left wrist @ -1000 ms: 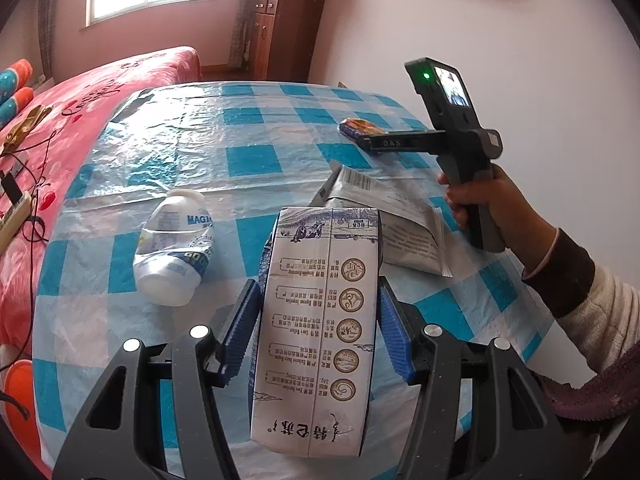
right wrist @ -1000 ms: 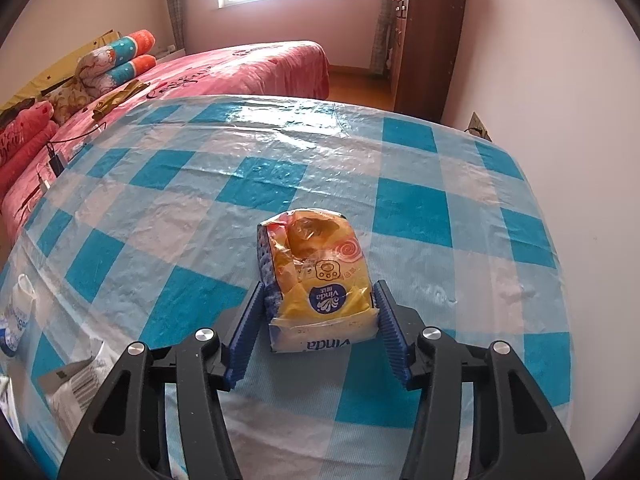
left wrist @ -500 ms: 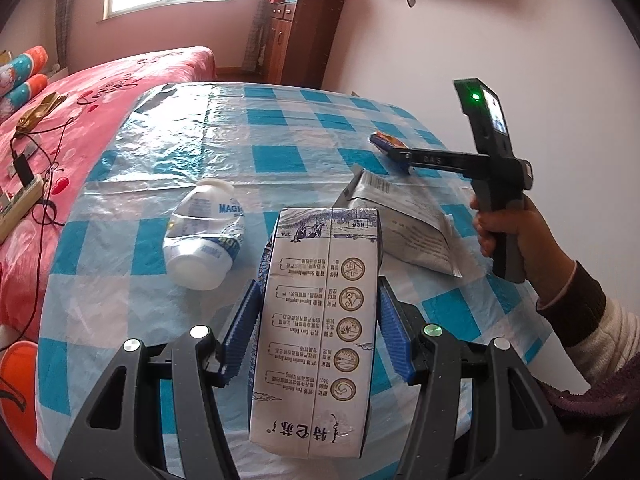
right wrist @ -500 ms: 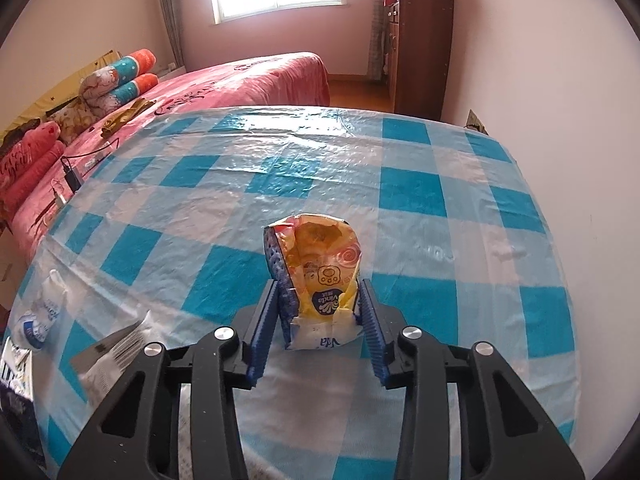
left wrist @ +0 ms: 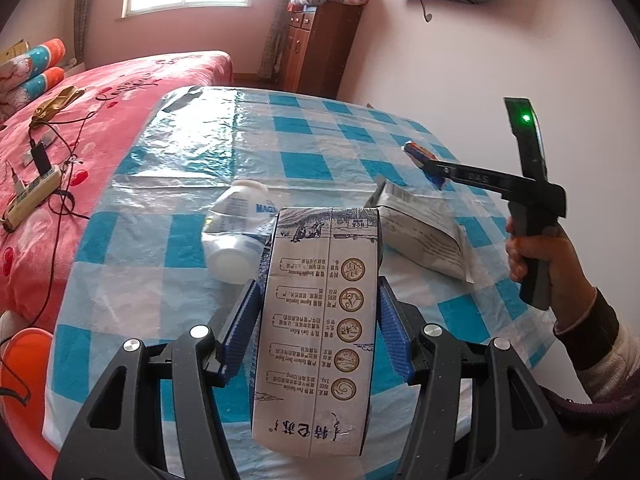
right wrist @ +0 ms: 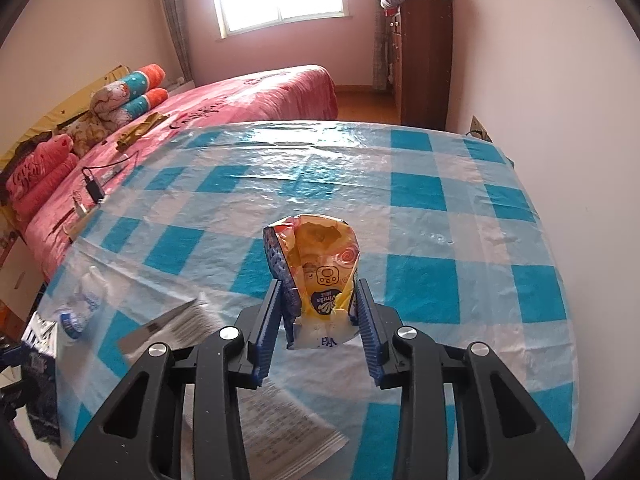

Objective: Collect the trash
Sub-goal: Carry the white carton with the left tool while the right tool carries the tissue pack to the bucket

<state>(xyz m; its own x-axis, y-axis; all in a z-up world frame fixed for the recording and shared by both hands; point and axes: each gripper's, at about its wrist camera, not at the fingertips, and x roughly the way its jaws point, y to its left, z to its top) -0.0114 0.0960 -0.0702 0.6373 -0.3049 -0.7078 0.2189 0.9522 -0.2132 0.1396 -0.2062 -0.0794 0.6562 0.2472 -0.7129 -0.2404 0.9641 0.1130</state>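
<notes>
The left gripper has its blue ribbed pads clamped on the two narrow sides of a tall grey-and-white printed milk carton, whose long axis runs straight ahead along the fingers, its printed top end pointing away over the table. The right gripper is clenched on a crumpled yellow plastic tissue packet, squeezed narrow between its pads and standing upright, its torn open mouth pointing up and away from the camera, lifted clear of the blue-and-white checked plastic tablecloth. Only the left wrist view shows the person's right hand around the black handle, seen side-on with a green light at its top. On the cloth, just past the carton, lie a white plastic bottle with a blue label, on its side with the cap end toward the camera, and a flat silver-grey printed foil pouch. The right wrist view shows that pouch directly beneath the gripper, and the bottle far left. A pink quilted bed lies beyond the table.
</notes>
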